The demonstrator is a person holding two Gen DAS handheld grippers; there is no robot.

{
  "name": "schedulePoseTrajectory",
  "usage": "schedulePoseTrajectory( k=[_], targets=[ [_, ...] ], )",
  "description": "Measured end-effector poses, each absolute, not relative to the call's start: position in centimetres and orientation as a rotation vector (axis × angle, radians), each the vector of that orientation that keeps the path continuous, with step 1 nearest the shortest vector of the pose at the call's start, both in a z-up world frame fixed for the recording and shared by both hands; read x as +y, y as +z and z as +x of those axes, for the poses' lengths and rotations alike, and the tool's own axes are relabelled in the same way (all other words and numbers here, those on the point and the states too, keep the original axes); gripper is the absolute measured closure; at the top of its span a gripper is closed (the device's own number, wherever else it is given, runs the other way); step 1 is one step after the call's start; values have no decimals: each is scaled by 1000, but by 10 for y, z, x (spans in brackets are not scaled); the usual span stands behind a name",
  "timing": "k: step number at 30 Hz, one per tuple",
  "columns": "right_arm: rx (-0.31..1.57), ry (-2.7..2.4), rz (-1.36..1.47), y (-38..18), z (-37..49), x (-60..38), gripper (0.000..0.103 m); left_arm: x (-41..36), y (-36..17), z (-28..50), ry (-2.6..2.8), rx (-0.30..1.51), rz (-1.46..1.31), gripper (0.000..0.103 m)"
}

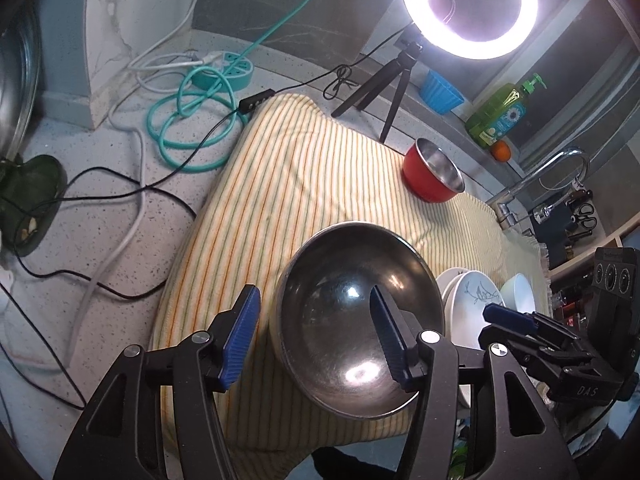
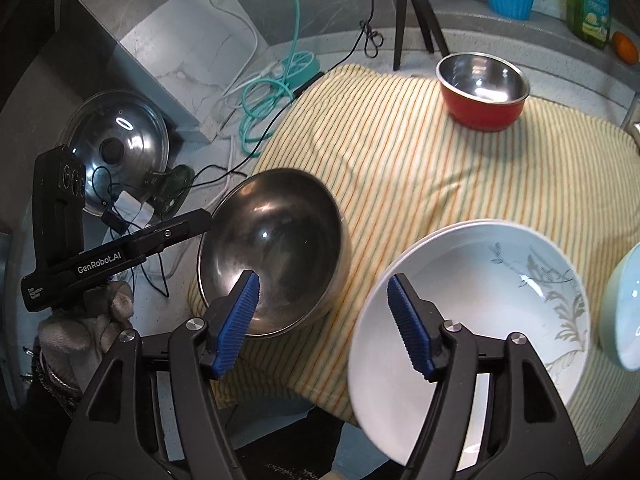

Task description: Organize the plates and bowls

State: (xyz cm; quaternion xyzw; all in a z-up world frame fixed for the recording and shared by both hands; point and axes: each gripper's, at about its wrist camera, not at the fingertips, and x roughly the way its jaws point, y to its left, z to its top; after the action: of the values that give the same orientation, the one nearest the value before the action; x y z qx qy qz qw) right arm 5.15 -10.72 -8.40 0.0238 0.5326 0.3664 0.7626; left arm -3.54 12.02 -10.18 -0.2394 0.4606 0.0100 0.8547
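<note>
Both my grippers, left (image 1: 316, 336) and right (image 2: 324, 322), stand half open and empty above the near cloth (image 1: 304, 168), steel bowl (image 1: 356, 320) left, white plates (image 2: 472, 304) right; I should straddle one rim squarely before closing.

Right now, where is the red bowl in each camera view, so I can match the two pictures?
Left wrist view: the red bowl sits right of centre in the upper half, at the striped cloth's far edge.
Right wrist view: the red bowl is at upper right, again on the cloth's far edge.
Shared landmark: the black tripod stands just behind it.
</note>
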Motion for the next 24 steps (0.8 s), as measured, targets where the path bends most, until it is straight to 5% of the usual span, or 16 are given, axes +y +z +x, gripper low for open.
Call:
schedulePoseTrajectory(
  k=[24],
  targets=[
    [1048,562,256,-52,161,-210,28,72,-64,65,-125,904,-429,47]
  ],
)
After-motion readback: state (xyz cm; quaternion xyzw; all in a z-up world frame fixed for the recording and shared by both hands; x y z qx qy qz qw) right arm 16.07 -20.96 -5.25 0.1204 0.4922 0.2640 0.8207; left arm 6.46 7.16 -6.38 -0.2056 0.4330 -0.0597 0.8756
